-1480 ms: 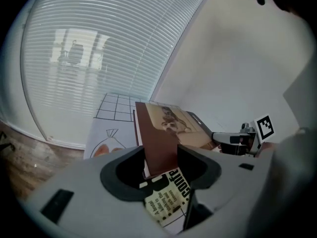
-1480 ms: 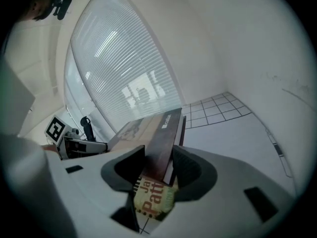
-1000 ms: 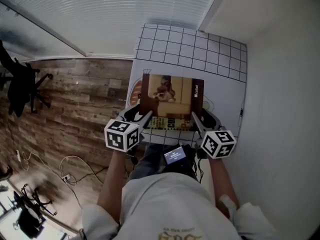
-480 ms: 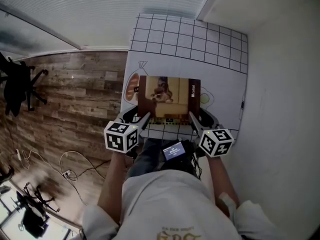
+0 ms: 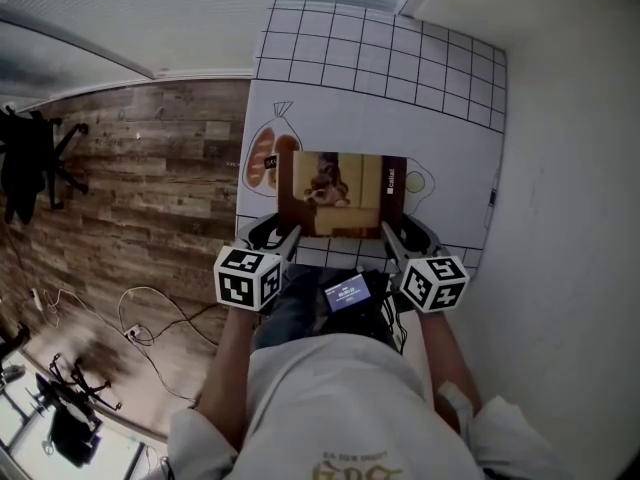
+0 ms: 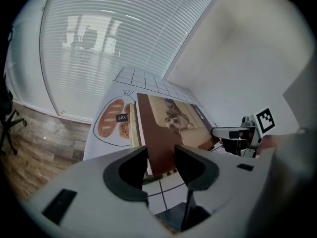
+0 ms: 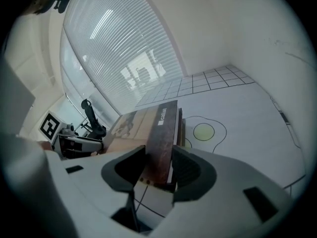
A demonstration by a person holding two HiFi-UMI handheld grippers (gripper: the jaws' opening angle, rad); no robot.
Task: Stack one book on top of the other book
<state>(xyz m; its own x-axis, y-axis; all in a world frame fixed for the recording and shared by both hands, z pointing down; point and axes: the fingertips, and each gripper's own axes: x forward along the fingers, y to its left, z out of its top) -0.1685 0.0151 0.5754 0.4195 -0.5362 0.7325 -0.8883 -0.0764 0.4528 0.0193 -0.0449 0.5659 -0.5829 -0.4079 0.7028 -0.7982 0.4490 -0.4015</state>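
A brown book [image 5: 340, 193] with a dog picture on its cover lies level over the white mat, held at its two near corners. My left gripper [image 5: 283, 236] has the left edge between its jaws [image 6: 161, 165], and they are closing on it. My right gripper [image 5: 395, 236] grips the spine side [image 7: 158, 167], its jaws also closing. The other book [image 6: 132, 128] sits right under the brown one. Only its cream page edge shows, and a sliver [image 7: 183, 125] beside the spine. Whether the two books touch I cannot tell.
The table [image 5: 380, 88] carries a white mat with a black grid, a bread drawing [image 5: 262, 158] to the left and an egg drawing [image 5: 415, 181] to the right. A white wall runs along the right side. Wood floor [image 5: 150, 188] lies to the left.
Both grippers have sunk with the brown book toward the table. The lower book's patterned near edge, visible before, is now covered.
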